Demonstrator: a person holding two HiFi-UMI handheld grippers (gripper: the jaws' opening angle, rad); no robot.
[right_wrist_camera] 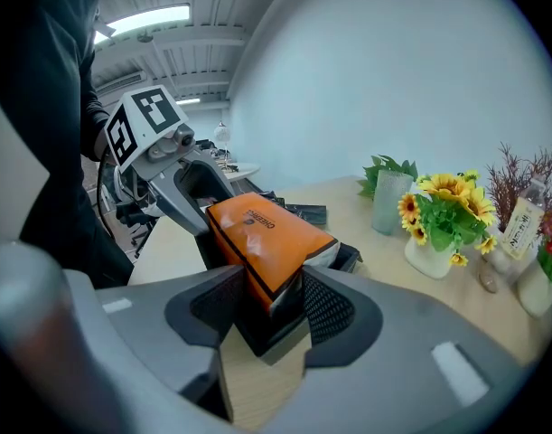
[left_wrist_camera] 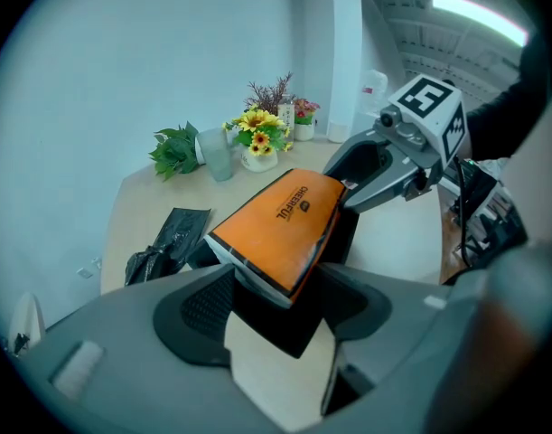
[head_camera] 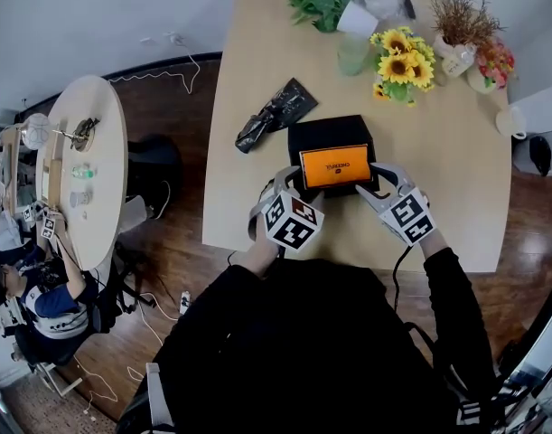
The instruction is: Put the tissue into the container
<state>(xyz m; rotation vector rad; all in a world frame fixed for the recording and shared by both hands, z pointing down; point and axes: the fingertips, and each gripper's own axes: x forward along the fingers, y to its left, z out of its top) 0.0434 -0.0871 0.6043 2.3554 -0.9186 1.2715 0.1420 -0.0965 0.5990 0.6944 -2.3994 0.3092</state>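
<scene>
In the head view, an orange rectangular tissue pack (head_camera: 335,165) is seen over the near part of a black box-shaped container (head_camera: 330,129), which stands close to the near edge of a pale wooden table (head_camera: 257,61). The tissue pack lies with its long axis running from left to right, and each short end is taken by one tool. The left gripper (head_camera: 292,181) is closed on the left end and the right gripper (head_camera: 377,181) on the right end; in both gripper views the orange pack is bracketed by the pads, with a dark corner of the container showing beneath.

In the left gripper view the tissue pack is tilted, its far end raised. Whether it already rests on the container's rim cannot be told.

The container lies directly below the pack, so a short drop is judged to be all that remains, with neither hand nearer than the other. The fingers flanking the container's side walls are likely to be what stands in the way.

A crumpled black plastic bag (head_camera: 274,114) lies to the left of the container, apart from it. A vase of sunflowers (head_camera: 402,61) and a translucent green cup (head_camera: 352,54) stand well beyond.
</scene>
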